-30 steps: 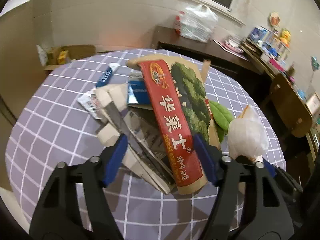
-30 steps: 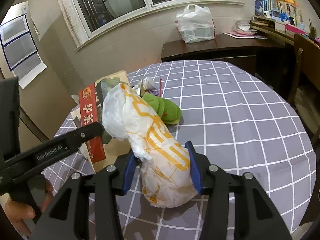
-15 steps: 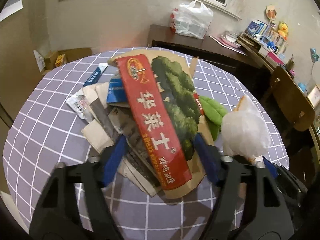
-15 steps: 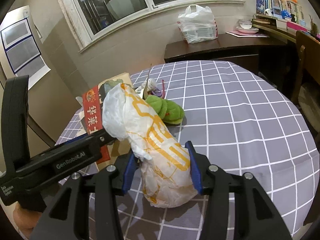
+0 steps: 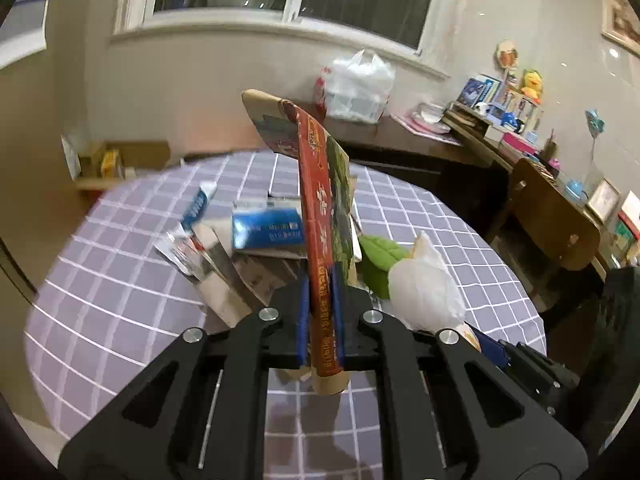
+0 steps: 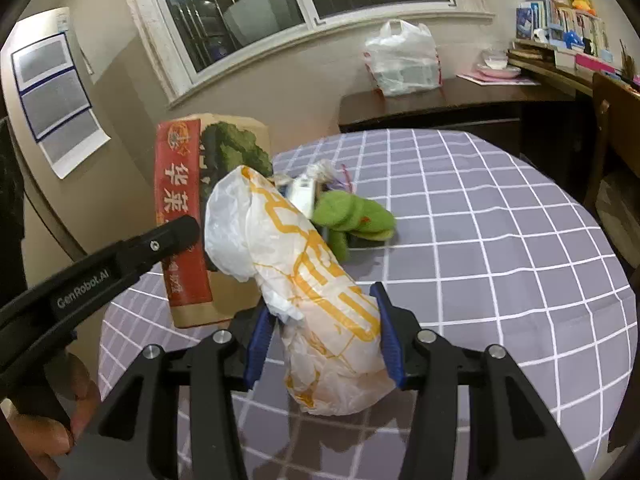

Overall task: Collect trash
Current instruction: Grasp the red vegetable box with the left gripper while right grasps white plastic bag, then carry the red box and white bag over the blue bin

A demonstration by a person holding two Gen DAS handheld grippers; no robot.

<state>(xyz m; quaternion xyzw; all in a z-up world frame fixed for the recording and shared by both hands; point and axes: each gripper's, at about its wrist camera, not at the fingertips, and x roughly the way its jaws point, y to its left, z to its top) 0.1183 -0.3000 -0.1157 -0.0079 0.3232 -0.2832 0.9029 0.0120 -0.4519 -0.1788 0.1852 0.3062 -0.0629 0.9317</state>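
Observation:
My left gripper (image 5: 320,312) is shut on a flat red-and-green paper bag (image 5: 324,216), held edge-on and lifted above the round checked table (image 5: 120,280). The bag also shows in the right wrist view (image 6: 188,216), with the left gripper's finger (image 6: 160,244) across it. My right gripper (image 6: 320,332) is shut on a white plastic bag with orange print (image 6: 312,280), which also shows in the left wrist view (image 5: 424,288). Loose trash lies on the table: a blue carton (image 5: 268,230), a toothpaste tube (image 5: 196,208), flattened paper and wrappers (image 5: 216,272).
A green plush item (image 6: 356,220) lies mid-table behind the white bag. A dark sideboard (image 6: 440,104) with a white shopping bag (image 6: 404,60) stands along the far wall. A wooden chair (image 5: 548,216) stands at the right of the table.
My left gripper has closed on the red-and-green paper bag and lifted it upright off the trash pile. The right gripper still holds the white plastic bag in the same place.

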